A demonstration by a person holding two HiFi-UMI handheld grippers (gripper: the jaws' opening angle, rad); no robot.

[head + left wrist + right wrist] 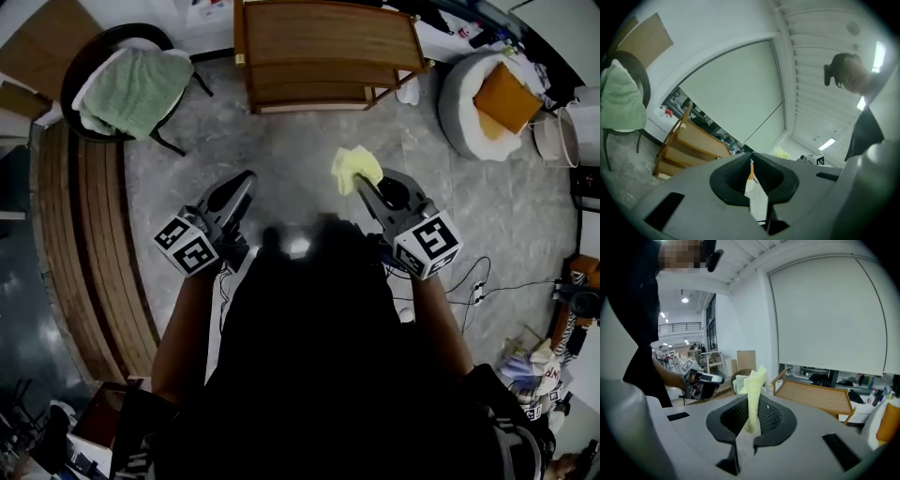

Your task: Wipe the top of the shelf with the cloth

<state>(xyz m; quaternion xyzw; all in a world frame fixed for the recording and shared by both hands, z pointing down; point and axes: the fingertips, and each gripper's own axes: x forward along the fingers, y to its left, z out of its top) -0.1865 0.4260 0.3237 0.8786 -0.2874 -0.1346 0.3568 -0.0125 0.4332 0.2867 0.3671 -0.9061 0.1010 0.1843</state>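
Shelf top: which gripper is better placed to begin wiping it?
Right. The right gripper is shut on the yellow cloth, with the shelf ahead of it; the left gripper is shut with nothing in it.

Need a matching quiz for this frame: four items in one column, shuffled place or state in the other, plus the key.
Column one
1. cloth
2. shelf
3. green towel
4. left gripper

Column two
A. draped over the black chair
B. jaws together, nothing held
C. clamped in the right gripper
D. standing on the floor ahead of the person

Pairs: 1-C, 2-D, 3-A, 4-B
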